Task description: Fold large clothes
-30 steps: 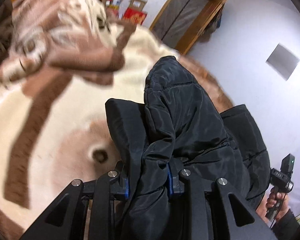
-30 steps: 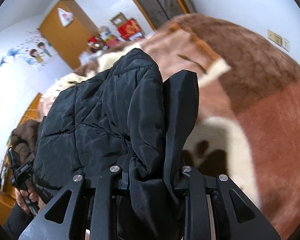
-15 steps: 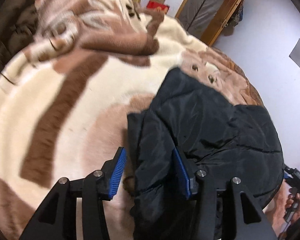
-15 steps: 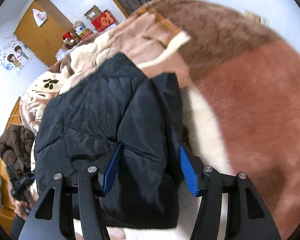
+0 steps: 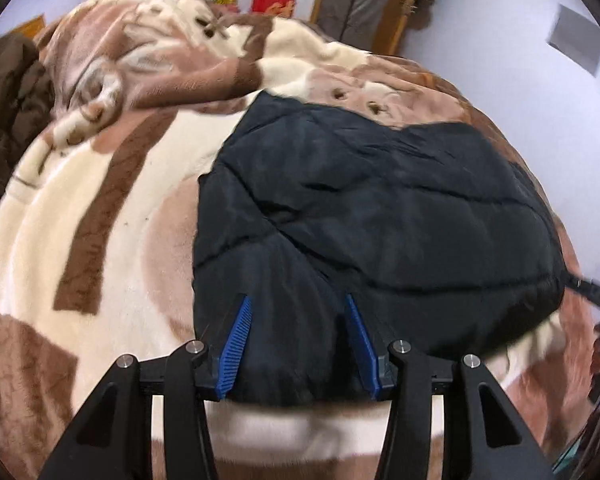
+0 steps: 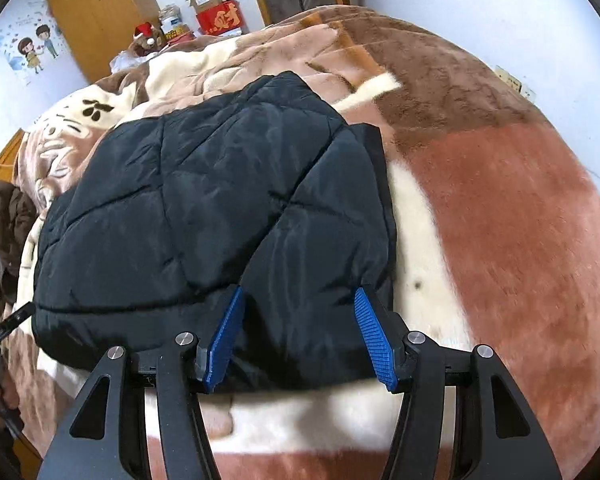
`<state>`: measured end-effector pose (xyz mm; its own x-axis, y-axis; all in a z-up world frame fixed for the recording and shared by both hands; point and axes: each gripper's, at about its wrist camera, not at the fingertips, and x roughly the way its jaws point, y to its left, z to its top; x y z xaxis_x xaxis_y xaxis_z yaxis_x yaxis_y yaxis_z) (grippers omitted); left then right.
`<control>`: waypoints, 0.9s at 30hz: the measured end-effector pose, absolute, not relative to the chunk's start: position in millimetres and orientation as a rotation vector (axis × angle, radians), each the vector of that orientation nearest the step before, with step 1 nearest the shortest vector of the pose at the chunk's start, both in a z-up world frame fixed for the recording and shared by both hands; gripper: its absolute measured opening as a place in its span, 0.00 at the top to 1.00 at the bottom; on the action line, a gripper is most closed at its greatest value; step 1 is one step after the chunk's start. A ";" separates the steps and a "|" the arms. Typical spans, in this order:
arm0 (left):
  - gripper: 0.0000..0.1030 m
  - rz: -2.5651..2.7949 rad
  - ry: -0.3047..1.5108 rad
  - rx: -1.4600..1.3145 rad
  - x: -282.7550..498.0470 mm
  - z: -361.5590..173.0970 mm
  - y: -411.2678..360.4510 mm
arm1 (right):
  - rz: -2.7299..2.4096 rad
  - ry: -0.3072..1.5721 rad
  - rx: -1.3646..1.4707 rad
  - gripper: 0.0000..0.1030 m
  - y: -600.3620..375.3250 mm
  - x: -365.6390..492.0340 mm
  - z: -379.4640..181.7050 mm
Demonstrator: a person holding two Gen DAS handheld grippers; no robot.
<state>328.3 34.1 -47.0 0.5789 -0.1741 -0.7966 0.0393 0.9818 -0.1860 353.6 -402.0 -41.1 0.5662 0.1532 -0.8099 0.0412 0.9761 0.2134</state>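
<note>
Black padded jacket now lies folded on the bed blanket, flat, quilted side up, near edge toward both cameras

Change since a second ago: both tongs were clamped on bunched jacket fabric held up off the bed; now fabric is down and both have let go

Left tongs: jaws apart, blue pads clear of cloth, the jacket's near left corner in view between them but not pinched

Right tongs: same, jaws spread, jacket's near right corner seen between the pads, nothing held

Jacket in right view shows a doubled layer along its right edge, a lower panel peeking out beside the top one

Brown coat heaped at far left of the bed, untouched, apart from the black one

Reading: this fold looks laid and released. Bundle is fairly compact, edges slightly uneven. Likely next is either one more fold across or a move to the brown coat; cannot say which

Puffy fill may spring the fold open
</note>
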 end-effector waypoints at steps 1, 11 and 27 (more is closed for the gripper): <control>0.51 -0.124 0.935 -0.143 319.1 -40.6 30.4 | 0.074 0.956 0.215 0.44 -399.0 345.4 -33.8; 0.42 -0.102 0.851 -0.133 216.5 20.1 2.6 | 0.150 0.841 0.150 0.44 -337.0 234.9 21.2; 0.37 -0.119 0.824 -0.078 88.5 36.3 -10.7 | 0.157 0.829 0.105 0.44 -295.4 104.6 28.9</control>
<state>88.5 -10.7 36.3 0.6729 -0.1361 -0.7271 0.0757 0.9904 -0.1153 104.5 -295.4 28.9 0.6652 0.1800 -0.7246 -0.0984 0.9832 0.1538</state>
